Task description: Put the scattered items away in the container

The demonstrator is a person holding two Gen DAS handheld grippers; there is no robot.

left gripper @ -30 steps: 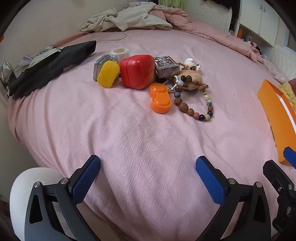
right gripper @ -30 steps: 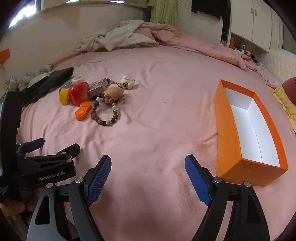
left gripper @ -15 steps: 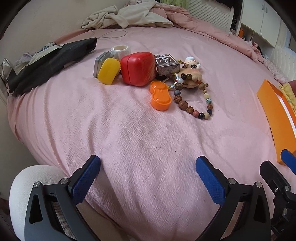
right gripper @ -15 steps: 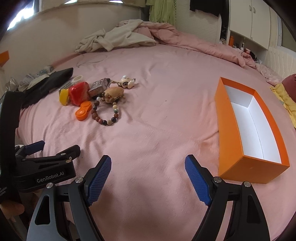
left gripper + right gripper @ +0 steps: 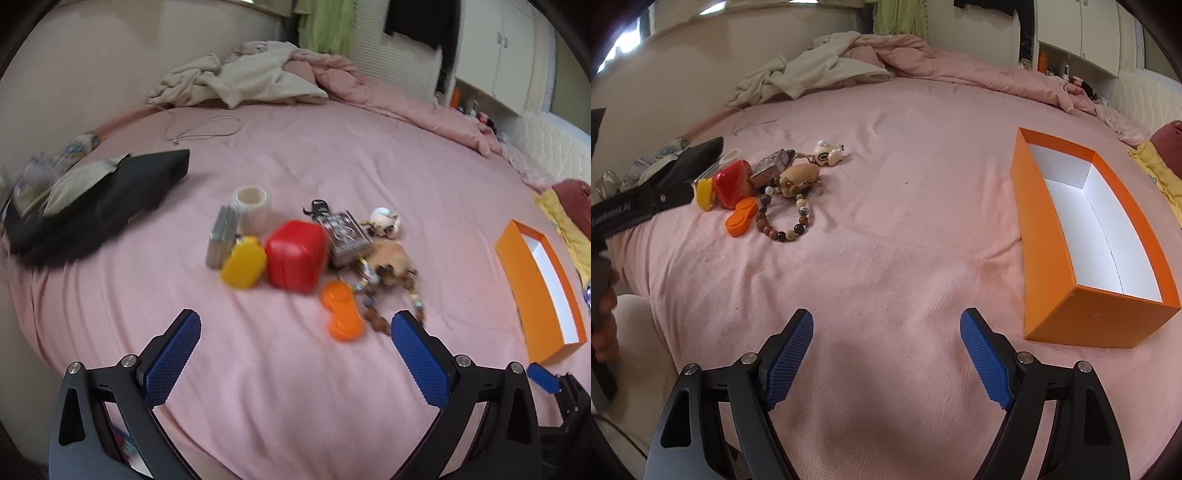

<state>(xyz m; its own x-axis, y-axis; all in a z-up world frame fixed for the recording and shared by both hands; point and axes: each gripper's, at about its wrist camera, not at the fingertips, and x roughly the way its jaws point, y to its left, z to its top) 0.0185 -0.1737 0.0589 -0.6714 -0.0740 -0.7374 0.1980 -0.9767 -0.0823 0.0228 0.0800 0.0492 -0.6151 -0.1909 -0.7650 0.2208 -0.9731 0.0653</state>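
Closer now, the left hand-held gripper (image 5: 295, 328) — jaws apart, empty like the right hand-held gripper (image 5: 886, 332) — approaches the orange case (image 5: 341, 319); next, clamp it for the orange box (image 5: 1052, 236).

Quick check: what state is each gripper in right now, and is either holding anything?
Left gripper: open, holding nothing.
Right gripper: open, holding nothing.
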